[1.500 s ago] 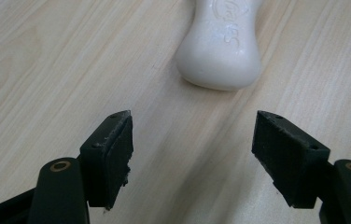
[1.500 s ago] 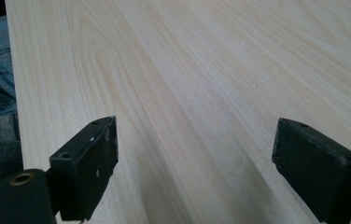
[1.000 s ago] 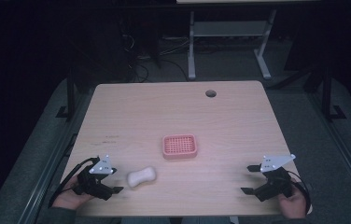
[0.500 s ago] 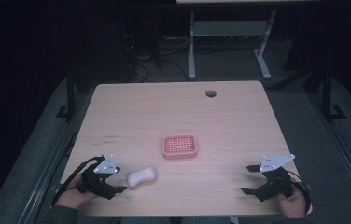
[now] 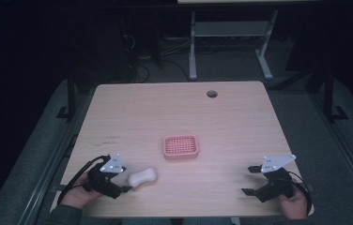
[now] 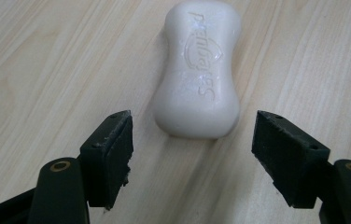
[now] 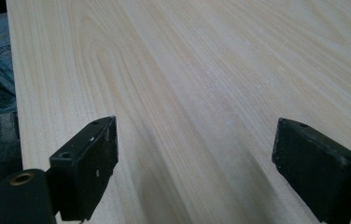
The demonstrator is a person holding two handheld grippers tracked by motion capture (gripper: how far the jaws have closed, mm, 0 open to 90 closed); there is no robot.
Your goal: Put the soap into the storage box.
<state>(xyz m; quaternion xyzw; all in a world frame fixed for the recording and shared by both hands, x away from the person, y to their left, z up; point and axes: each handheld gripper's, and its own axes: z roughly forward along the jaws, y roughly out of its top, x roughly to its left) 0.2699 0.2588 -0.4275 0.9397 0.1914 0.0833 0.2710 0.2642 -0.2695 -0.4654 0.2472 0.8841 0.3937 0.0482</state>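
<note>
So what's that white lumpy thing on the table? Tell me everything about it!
It is a bar of soap, creamy white and smooth, pinched in a little at the middle like a peanut. A raised logo and letters are pressed into its top. It lies flat on the wooden table, near the front left. The left gripper is right in front of it, jaws open on either side of its near end, not touching it. A pink dish sits apart, farther back.

Soap [image 5: 142,176] left of, nearer than tray [image 5: 180,146]
</note>
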